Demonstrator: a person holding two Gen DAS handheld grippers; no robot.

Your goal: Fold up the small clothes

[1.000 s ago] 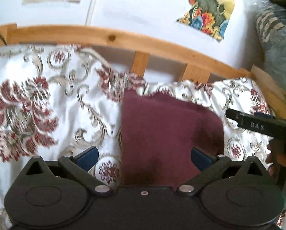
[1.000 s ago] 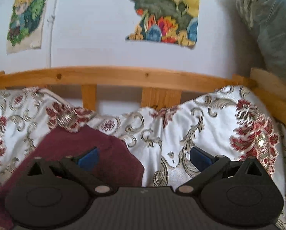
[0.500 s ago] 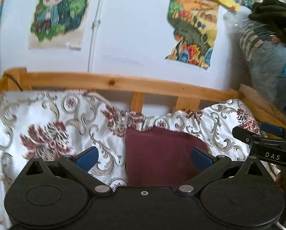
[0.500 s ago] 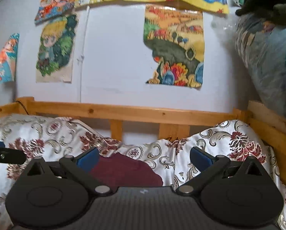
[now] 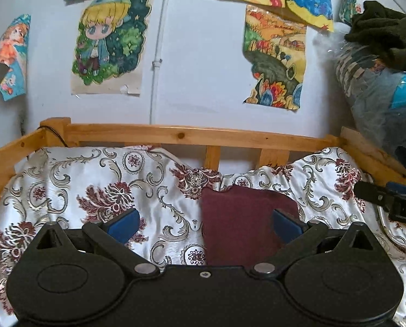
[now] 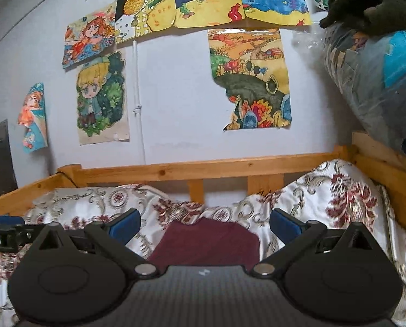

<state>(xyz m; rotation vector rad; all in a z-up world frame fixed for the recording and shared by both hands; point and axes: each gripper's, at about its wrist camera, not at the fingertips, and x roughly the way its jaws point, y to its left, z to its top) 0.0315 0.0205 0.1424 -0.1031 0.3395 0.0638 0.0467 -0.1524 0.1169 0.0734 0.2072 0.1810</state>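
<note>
The maroon garment (image 5: 241,223) lies flat in a folded, roughly rectangular shape on the floral bedspread (image 5: 94,185), near the wooden bed rail (image 5: 192,136). The left tool (image 5: 205,224) sits above the bed with its jaws spread wide, holding nothing; its right blue pad (image 5: 284,224) overlaps the garment in view. The right tool (image 6: 205,224) is likewise wide open and empty, the garment seen between its fingers. Drawings (image 6: 250,79) hang on the wall behind.
</note>
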